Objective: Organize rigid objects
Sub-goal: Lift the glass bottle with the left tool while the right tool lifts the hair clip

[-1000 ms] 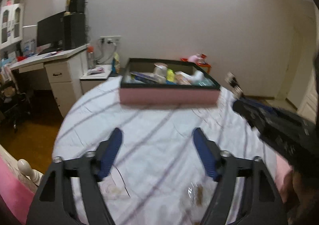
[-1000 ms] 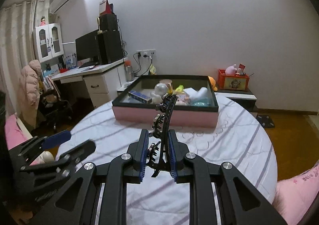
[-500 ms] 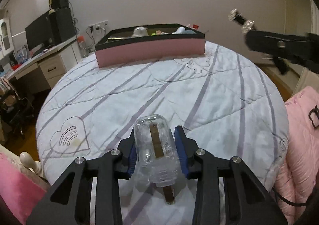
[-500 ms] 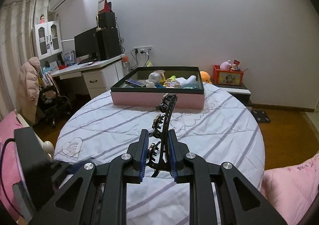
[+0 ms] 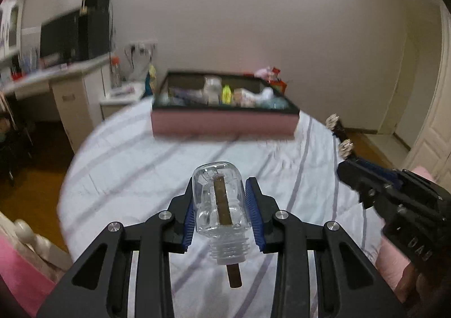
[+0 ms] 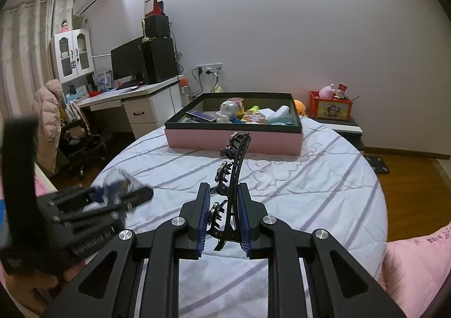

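Both grippers held loads: left gripper clamped a bottle, right gripper a hair clip; carrying them level to the box seemed wise.

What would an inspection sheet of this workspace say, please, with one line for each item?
Surface: round bed with a white cover with purple stripes; pink bedding at its edges.
Job's things: clear glass bottle with a brown stick inside, held off the bed; black hair clip, also held; pink box at the far side, already holding several small things.
Clutter: nothing seen loose on the cover.
Grippers: left gripper shut on the bottle; right gripper shut on the hair clip.
Cables: plugs and cords at the wall socket behind the desk; none on the bed.
Surroundings: desk with monitor, chair with a coat, red crate on a low stand.
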`<action>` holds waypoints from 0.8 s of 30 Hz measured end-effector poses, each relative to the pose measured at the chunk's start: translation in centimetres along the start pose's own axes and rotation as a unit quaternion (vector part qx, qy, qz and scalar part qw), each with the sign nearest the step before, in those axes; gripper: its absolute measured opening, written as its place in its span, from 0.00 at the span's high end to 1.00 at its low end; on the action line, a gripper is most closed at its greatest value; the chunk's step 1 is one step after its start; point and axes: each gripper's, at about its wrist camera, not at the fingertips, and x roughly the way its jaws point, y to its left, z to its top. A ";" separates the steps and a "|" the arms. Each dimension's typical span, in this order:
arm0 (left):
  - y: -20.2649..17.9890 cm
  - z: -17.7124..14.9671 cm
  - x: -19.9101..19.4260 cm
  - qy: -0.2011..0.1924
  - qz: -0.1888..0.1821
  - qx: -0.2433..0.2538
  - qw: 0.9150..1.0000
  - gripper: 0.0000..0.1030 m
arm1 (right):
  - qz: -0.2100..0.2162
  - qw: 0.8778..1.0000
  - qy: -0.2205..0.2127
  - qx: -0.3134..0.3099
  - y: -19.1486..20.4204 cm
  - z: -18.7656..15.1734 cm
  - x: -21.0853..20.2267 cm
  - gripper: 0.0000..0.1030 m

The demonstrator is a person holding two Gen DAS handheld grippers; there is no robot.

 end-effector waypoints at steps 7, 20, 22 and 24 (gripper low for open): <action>-2.0 3.7 -2.7 -0.073 0.021 0.035 0.996 0.68 | 0.005 0.998 -0.059 -0.009 0.9 3.9 -2.2 0.81; -2.7 9.6 -5.7 -0.168 0.055 0.052 0.983 0.68 | -0.017 0.991 -0.131 -0.025 1.3 8.4 -3.4 0.81; -2.7 10.1 -5.5 -0.175 0.059 0.053 0.981 0.68 | -0.016 0.990 -0.135 -0.026 1.4 9.0 -3.1 0.81; -2.6 10.6 -5.2 -0.180 0.060 0.052 0.980 0.67 | -0.016 0.990 -0.137 -0.031 1.6 9.5 -2.7 0.81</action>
